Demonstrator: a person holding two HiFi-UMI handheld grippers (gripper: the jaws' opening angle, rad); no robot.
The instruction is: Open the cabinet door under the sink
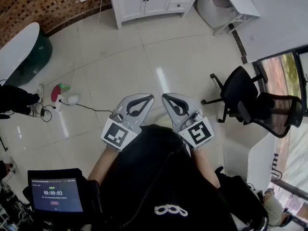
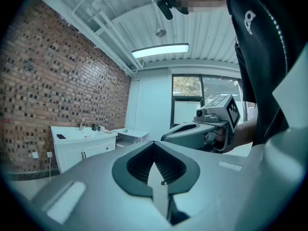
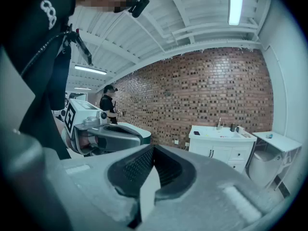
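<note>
The white sink cabinet (image 1: 153,1) stands against the brick wall at the far end of the room, with both doors closed. It also shows in the left gripper view as the cabinet (image 2: 82,149) and in the right gripper view as the cabinet (image 3: 220,151), several steps away. My left gripper (image 1: 149,97) and right gripper (image 1: 165,96) are held side by side close to my body, both shut with nothing between the jaws. The left gripper (image 2: 154,144) sees the right one (image 2: 202,129) beside it. The right gripper (image 3: 153,148) sees the left one (image 3: 113,134).
A black office chair (image 1: 240,94) stands to the right. A white side table (image 1: 238,1) and a round bin (image 1: 211,6) sit right of the cabinet. Cables and small items (image 1: 62,96) lie on the tiled floor at left, near a white-topped table (image 1: 19,44). A person (image 3: 108,107) stands far off.
</note>
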